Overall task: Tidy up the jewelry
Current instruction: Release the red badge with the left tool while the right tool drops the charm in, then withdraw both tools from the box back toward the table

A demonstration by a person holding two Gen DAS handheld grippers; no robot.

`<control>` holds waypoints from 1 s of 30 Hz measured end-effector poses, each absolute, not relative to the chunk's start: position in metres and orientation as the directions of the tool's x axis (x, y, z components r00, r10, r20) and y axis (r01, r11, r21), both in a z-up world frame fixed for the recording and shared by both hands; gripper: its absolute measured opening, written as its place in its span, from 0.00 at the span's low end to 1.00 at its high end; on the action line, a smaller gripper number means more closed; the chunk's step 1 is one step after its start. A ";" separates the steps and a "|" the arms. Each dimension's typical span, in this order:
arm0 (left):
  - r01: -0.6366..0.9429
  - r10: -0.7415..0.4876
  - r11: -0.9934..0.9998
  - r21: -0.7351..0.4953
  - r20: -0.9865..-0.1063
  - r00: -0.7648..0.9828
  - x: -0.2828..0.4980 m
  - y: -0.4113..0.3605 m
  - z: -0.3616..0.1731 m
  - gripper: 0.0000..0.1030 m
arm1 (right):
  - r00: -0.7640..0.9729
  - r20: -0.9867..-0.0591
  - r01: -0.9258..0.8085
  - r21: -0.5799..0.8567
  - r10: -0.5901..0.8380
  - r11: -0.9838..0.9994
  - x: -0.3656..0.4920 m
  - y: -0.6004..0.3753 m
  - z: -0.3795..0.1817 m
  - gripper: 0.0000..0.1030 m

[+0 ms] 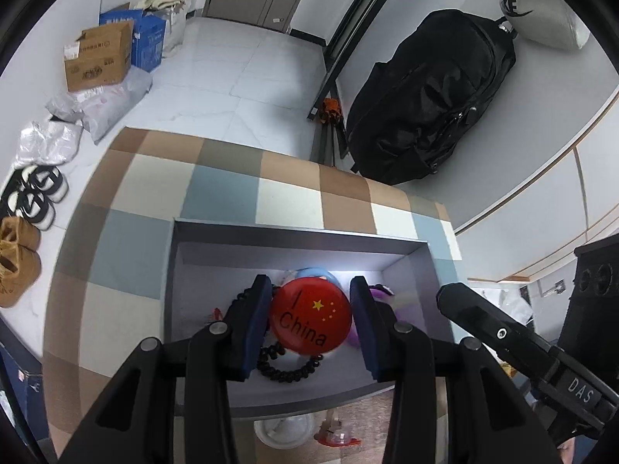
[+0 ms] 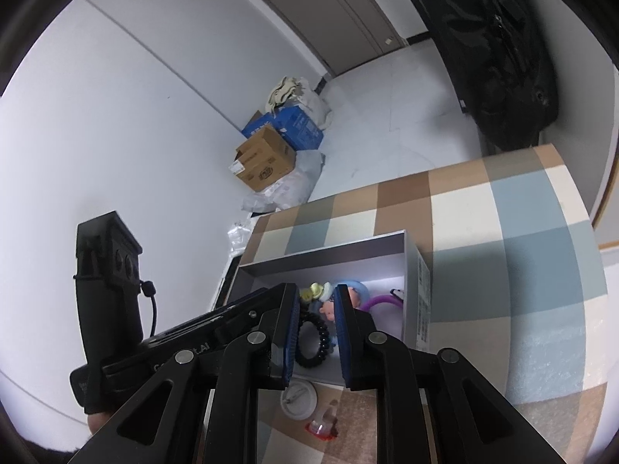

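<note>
A grey open box (image 1: 294, 234) (image 2: 321, 257) stands on the checked tablecloth. My left gripper (image 1: 311, 309) hangs over the box with a red round "I China" badge (image 1: 311, 315) between its blue pads; the left pad touches it, a small gap shows at the right. In the box lie a black coiled hair tie (image 1: 288, 371) (image 2: 313, 342), a small doll figure (image 2: 329, 307), a purple piece (image 2: 381, 301) and a blue item (image 1: 315, 272). My right gripper (image 2: 317, 321) is open and empty above the box's near side.
In front of the box lie a white round disc (image 2: 298, 400) and a small red and clear piece (image 2: 321, 425). On the floor are cardboard boxes (image 1: 98, 56), plastic bags, shoes (image 1: 33, 199) and a black backpack (image 1: 429, 92).
</note>
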State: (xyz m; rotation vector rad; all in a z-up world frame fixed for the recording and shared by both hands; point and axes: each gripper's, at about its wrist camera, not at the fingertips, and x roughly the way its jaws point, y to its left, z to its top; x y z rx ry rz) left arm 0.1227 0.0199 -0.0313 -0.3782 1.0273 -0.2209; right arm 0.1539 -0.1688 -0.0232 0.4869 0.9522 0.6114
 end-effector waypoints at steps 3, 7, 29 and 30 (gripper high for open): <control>0.004 -0.418 0.879 -0.477 -0.765 0.490 0.123 0.021 -0.033 0.45 | 0.447 -0.585 -0.262 0.637 0.676 0.725 0.153 -0.171 -0.020 0.32; 0.015 -0.400 0.890 -0.457 -0.763 0.508 0.120 0.018 -0.026 0.62 | 0.498 -0.564 -0.260 0.627 0.659 0.734 0.147 -0.181 -0.013 0.58; 0.021 -0.253 0.949 -0.314 -0.720 0.647 0.081 0.024 -0.002 0.66 | 0.604 -0.577 -0.290 0.484 0.550 0.826 0.115 -0.196 0.008 0.97; 0.023 -0.240 0.954 -0.298 -0.717 0.655 0.077 0.023 -0.001 0.67 | 0.604 -0.580 -0.293 0.476 0.546 0.829 0.113 -0.196 0.008 0.99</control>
